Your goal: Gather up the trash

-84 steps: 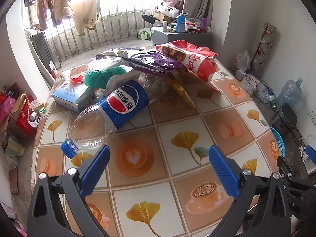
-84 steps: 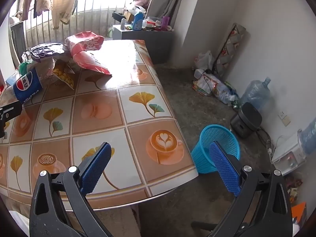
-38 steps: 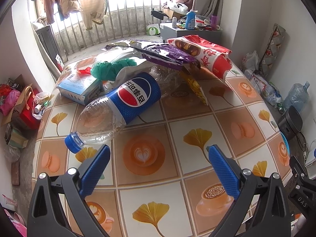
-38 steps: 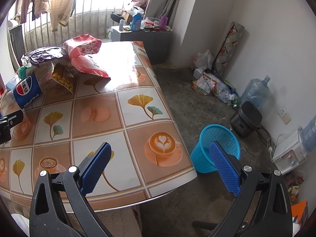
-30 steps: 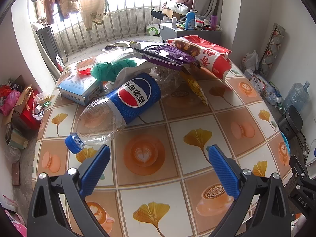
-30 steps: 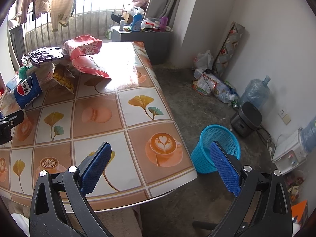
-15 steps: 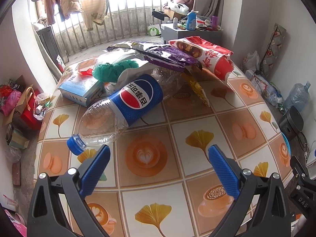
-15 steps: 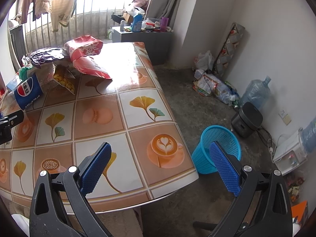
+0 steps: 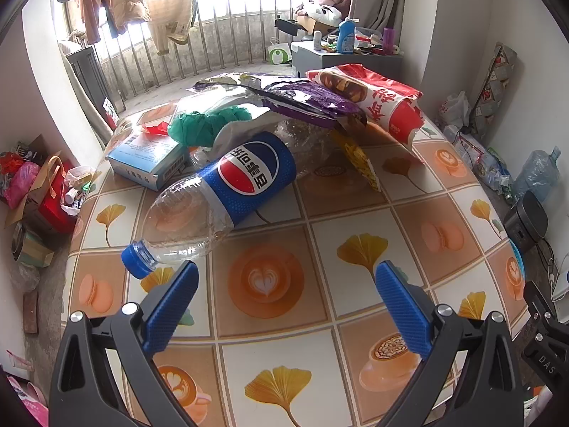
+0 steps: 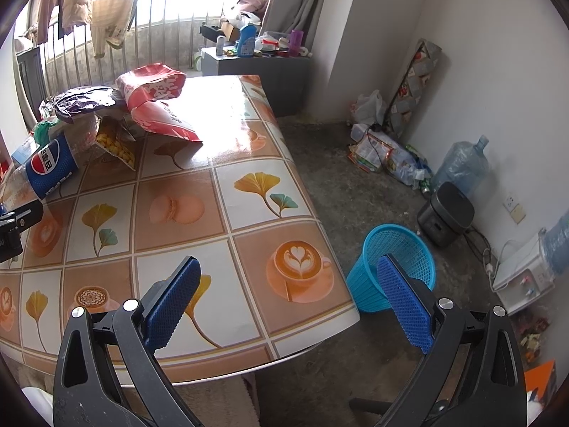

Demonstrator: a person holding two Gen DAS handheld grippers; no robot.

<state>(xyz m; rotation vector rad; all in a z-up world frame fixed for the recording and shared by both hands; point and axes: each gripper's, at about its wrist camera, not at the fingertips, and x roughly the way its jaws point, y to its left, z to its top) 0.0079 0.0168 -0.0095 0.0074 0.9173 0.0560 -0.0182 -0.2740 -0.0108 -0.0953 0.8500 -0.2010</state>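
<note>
Left tool (image 9: 286,284): spread wide, holding nothing, above the desk (image 9: 355,213). The Pepsi bottle (image 9: 220,195) lies ahead-left, its cap (image 9: 137,259) just beside the left finger. Snack bags (image 9: 355,96) lie beyond. Right tool (image 10: 290,281): wide, empty, over the desk edge; blue basket (image 10: 398,263) behind its right finger.
</note>
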